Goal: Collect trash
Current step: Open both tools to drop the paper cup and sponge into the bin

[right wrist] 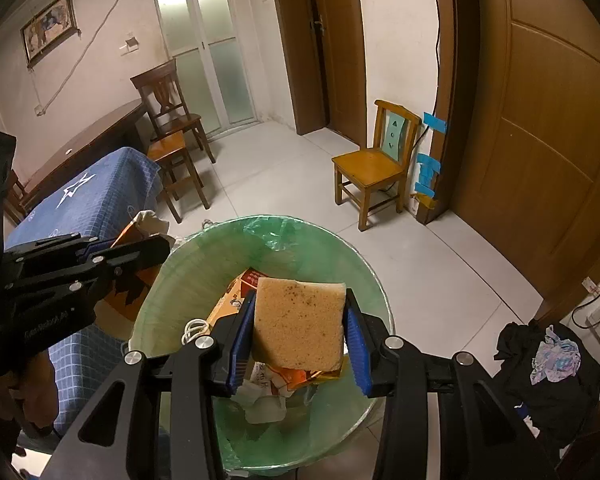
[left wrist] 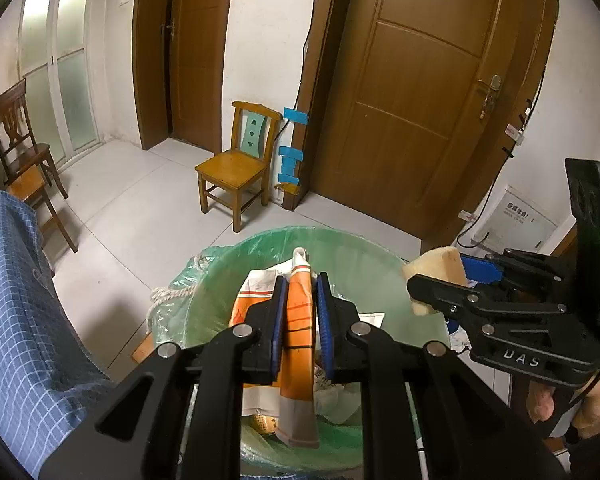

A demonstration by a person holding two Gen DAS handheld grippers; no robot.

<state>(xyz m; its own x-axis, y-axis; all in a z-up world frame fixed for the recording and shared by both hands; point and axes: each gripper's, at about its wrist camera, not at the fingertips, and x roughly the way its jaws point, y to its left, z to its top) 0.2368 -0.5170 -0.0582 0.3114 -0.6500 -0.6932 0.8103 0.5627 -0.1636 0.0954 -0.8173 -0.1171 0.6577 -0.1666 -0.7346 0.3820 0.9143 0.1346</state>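
**Over the bin — both loads carried in, neither dropped**

Over the green-lined trash bin (right wrist: 188,264), both grippers are loaded and pointing down into the mouth. Left gripper (left wrist: 302,320) is clamped tight on an orange-and-white wrapper (left wrist: 298,344), which hangs limp between the blue pads, its lower end inside the rim. Right gripper (right wrist: 300,332) is closed partway on a tan sponge (right wrist: 300,320), pads pressing its two side edges; the sponge sits above the trash already in the bin.

Done, by my read: pickup and carry for both items. The bin already holds packaging and crumpled paper.

Left: release both — nothing has been let go. The wrapper looks well placed to fall inside. In the left wrist view the sponge sits near the right-hand rim, so I'd judge it wants a small move inward before the jaws part.

Whether more trash remains elsewhere I can't tell; crumpled paper (right wrist: 556,356) lying on dark cloth at the right may be a candidate.
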